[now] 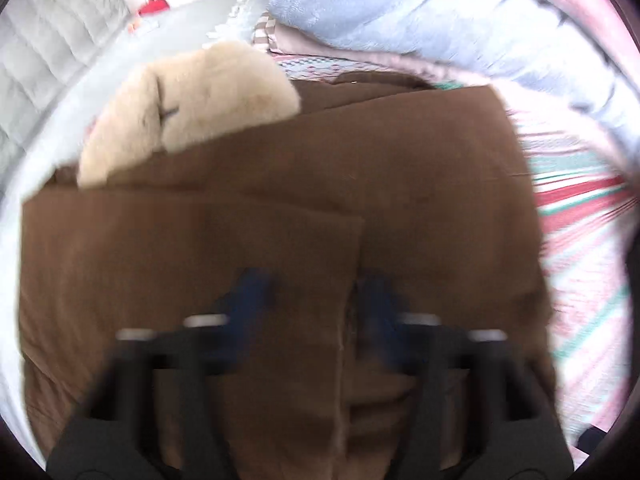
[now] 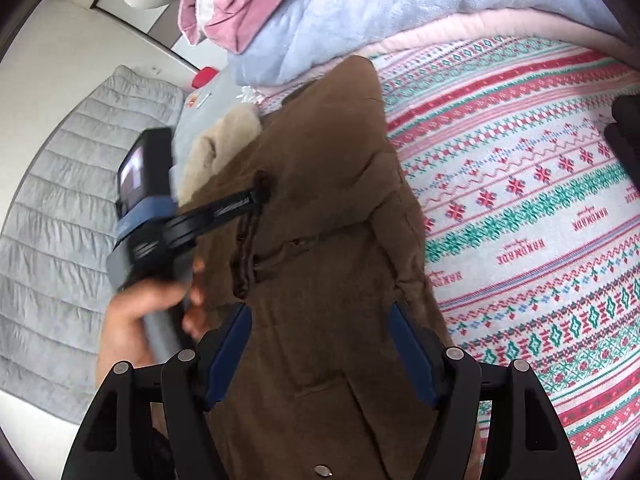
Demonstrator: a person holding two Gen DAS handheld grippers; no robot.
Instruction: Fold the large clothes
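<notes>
Brown fur-collared coat (image 2: 328, 208) lies folded lengthwise on the patterned bedspread (image 2: 520, 200). Right tool (image 2: 320, 344) released, fingers apart over the coat's lower part; left tool (image 1: 316, 296), blurred, jaws apart over the brown cloth.

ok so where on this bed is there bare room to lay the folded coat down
The patterned red-and-green bedspread lies bare beside the brown padded coat, bordered at the head by the piled pale-blue fleece blanket. That pile, with pink velvet clothing on top, is crowded.

Black tool (image 2: 320, 344) frames, blue pads (image 2: 230, 346), silver screws.
</notes>
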